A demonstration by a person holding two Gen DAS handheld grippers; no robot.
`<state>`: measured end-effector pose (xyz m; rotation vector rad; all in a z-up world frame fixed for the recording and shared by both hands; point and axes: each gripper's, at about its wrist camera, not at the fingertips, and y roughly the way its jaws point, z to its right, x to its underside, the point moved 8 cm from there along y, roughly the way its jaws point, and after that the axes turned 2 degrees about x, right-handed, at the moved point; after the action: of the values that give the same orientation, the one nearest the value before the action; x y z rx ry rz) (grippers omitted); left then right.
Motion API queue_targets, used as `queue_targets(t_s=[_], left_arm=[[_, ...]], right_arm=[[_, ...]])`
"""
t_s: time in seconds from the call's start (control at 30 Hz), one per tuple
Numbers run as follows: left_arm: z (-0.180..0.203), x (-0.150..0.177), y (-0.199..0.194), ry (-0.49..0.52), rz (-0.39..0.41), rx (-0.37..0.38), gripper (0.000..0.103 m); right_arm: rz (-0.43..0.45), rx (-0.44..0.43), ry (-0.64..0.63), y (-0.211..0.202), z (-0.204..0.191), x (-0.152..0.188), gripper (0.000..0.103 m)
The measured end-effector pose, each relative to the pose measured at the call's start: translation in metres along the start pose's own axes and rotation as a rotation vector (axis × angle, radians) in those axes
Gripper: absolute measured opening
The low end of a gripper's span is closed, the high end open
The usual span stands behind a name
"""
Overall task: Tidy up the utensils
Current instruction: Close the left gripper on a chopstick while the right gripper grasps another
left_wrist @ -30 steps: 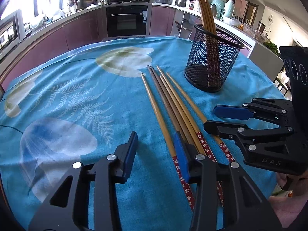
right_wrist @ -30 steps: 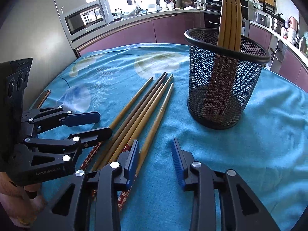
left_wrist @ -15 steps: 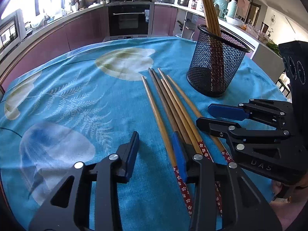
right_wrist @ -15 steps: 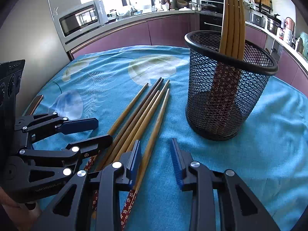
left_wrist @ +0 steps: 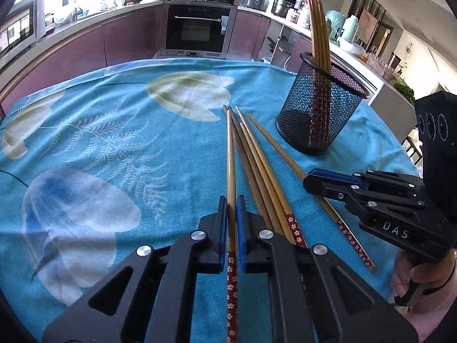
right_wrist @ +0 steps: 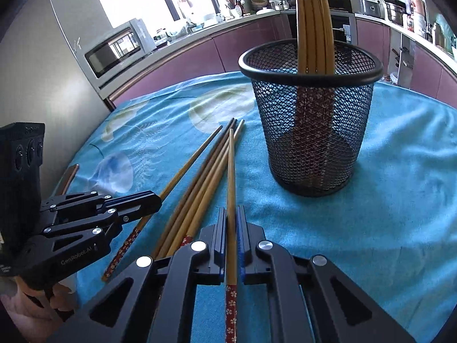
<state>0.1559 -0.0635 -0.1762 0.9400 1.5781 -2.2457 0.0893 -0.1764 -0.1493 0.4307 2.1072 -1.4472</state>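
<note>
Several wooden chopsticks with red flowered ends lie side by side on the blue cloth (left_wrist: 254, 157) (right_wrist: 200, 188). My left gripper (left_wrist: 231, 203) is shut on the leftmost chopstick (left_wrist: 230, 148). My right gripper (right_wrist: 231, 214) is shut on the rightmost chopstick (right_wrist: 231, 171); it also shows in the left wrist view (left_wrist: 311, 178). The left gripper also shows in the right wrist view (right_wrist: 154, 201). A black mesh holder (left_wrist: 320, 108) (right_wrist: 311, 120) stands upright past the chopsticks with several chopsticks (right_wrist: 314, 20) in it.
The round table carries a blue flowered cloth (left_wrist: 114, 143). Kitchen counters, an oven (left_wrist: 200, 28) and a microwave (right_wrist: 117, 51) stand beyond the table's far edge. A hand (left_wrist: 420, 274) grips the right tool at the table's near right edge.
Both grippers have gone from open to shut, each on one chopstick: the left on the leftmost, the right on the rightmost. Both have also moved forward toward the holder.
</note>
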Motion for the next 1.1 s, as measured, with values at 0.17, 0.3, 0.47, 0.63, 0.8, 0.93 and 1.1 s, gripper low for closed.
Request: queue_targets(t_s=[0.17,0.3,0.47,0.63,0.8,0.93,1.1], left_arm=[[0.005,0.005,-0.013,0.021,0.013,0.036,0.007],[0.007,0.013,-0.008,0.043,-0.009,0.036,0.007],[0.007,0.016,-0.002,0.057,-0.024,0.042,0.008],[0.005,0.011,0.007,0.073,-0.047,0.036,0.013],[0.007,0.004,0.015,0.091,-0.056,0.038,0.016],[0.009,-0.001,0.019,0.082,-0.057,0.030,0.012],[0.011,-0.002,0.014,0.053,-0.043,0.044,0.008]], right_arm=[[0.001,-0.042,-0.035,-0.006,-0.012,0.001,0.006],[-0.028,-0.055,-0.053,0.000,-0.018,0.006,0.006],[-0.066,-0.046,-0.062,0.009,-0.017,0.011,0.007],[-0.073,-0.025,-0.073,0.014,-0.015,0.007,0.010],[-0.074,-0.013,-0.099,0.019,-0.016,0.004,0.010],[-0.071,-0.017,-0.092,0.017,-0.014,0.004,0.007],[-0.043,-0.036,-0.081,0.006,-0.011,0.003,0.006]])
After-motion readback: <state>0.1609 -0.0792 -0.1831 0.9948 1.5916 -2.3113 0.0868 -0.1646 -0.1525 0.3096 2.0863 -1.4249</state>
